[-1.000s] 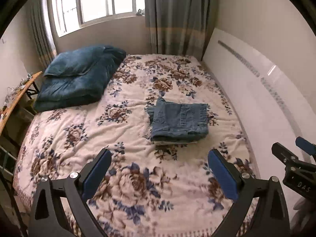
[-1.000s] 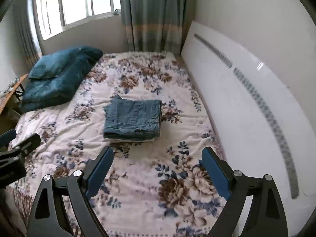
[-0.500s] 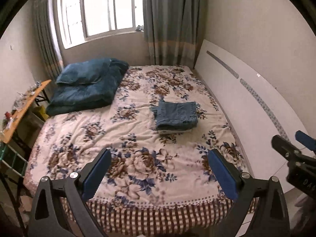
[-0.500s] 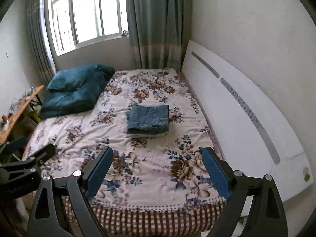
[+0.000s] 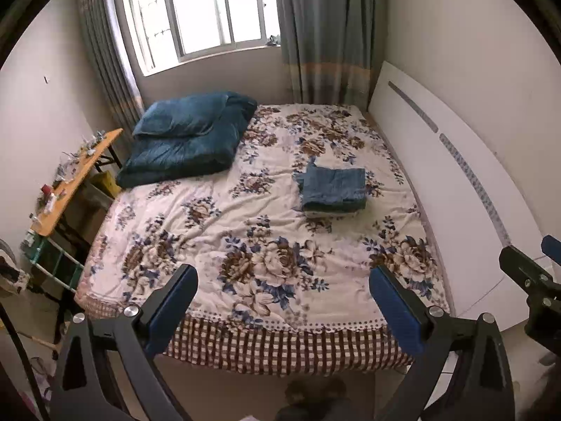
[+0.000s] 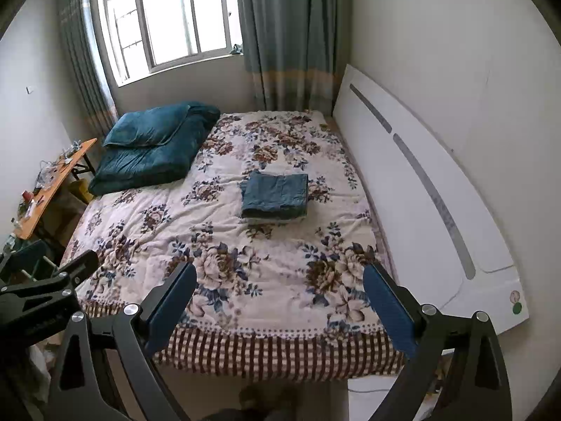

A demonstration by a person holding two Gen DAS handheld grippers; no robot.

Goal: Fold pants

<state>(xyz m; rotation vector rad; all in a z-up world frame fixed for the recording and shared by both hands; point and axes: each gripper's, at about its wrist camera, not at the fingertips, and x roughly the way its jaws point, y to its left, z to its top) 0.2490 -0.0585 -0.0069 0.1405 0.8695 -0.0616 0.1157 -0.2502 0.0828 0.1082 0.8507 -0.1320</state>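
Observation:
The blue jeans lie folded in a neat square stack on the floral bedspread, right of the bed's middle; they also show in the right wrist view. My left gripper is open and empty, well back from the bed's foot. My right gripper is open and empty, also back beyond the foot edge. Each gripper shows at the edge of the other's view.
A dark teal folded duvet with a pillow lies at the bed's far left. A white headboard runs along the right side. A cluttered orange side table stands left of the bed. A window with curtains is behind.
Both grippers have pulled back and up from the bed, so the folded jeans look smaller and the whole bed and its checked foot edge now show. The jeans have not moved.

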